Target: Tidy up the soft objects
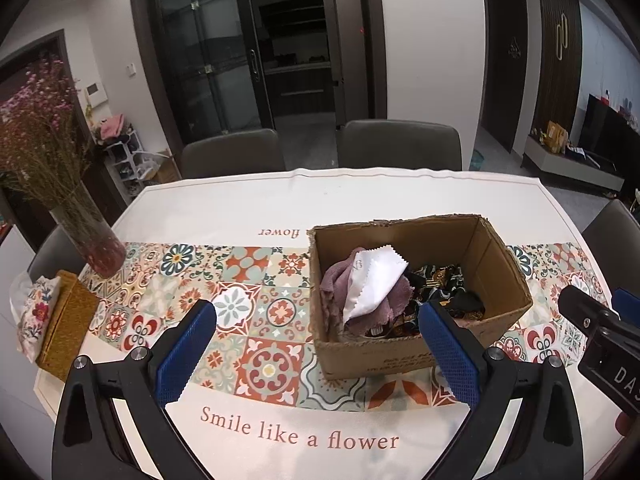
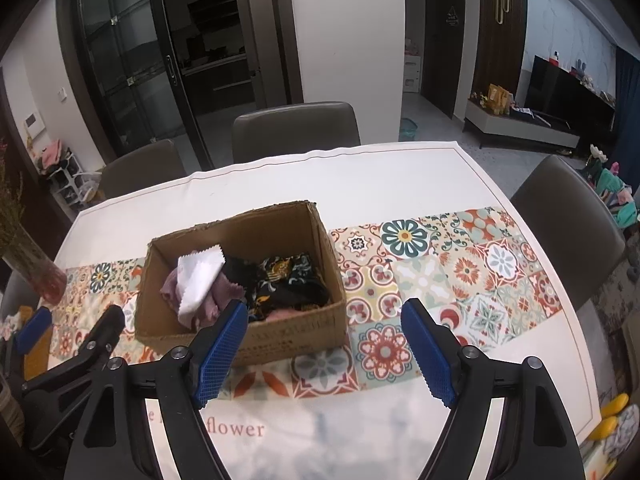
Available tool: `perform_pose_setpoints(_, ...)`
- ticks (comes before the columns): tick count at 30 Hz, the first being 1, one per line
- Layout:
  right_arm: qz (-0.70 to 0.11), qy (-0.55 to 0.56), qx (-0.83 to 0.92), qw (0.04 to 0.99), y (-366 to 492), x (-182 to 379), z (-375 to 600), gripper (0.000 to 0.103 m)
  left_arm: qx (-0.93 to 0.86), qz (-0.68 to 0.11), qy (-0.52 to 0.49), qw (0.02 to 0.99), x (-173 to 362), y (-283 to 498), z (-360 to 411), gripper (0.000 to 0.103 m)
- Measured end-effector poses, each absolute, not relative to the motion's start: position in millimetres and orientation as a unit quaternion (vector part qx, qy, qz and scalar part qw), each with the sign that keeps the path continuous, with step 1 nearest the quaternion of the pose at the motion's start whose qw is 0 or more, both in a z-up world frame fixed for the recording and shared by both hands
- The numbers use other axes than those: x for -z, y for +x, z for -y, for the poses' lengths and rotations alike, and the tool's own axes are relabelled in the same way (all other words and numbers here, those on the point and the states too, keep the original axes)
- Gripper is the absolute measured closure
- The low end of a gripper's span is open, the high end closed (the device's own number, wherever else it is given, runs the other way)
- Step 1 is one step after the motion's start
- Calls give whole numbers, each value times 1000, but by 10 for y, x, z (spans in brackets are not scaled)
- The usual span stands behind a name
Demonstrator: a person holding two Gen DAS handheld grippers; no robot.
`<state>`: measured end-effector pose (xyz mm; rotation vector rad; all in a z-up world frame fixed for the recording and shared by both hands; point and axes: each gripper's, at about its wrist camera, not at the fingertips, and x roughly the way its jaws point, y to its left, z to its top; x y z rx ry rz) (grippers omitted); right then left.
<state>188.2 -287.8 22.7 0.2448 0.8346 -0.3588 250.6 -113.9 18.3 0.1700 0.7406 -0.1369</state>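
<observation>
An open cardboard box (image 1: 504,276) stands on the patterned tablecloth; it also shows in the right wrist view (image 2: 304,328). Inside lie a white cloth (image 1: 376,280) (image 2: 198,280) over a mauve cloth (image 1: 340,280) (image 2: 222,294), and a black patterned fabric (image 1: 448,284) (image 2: 288,284). My left gripper (image 1: 318,316) is open and empty, held above the table at the box's near left corner. My right gripper (image 2: 324,316) is open and empty, in front of the box's near right side. Each gripper shows at the edge of the other's view.
A glass vase of dried flowers (image 1: 90,236) stands at the table's left, with a woven tissue box (image 1: 68,324) in front of it. Grey chairs (image 1: 400,144) stand along the far side and one at the right (image 2: 560,216). Yellow objects (image 2: 610,416) lie at the right edge.
</observation>
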Motion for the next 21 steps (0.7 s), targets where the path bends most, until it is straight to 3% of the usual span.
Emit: perform_pose_setpoints(21,-385,98,170,902,1282,-281,2517,23,57,-344,70,935,-220,1844,752,0)
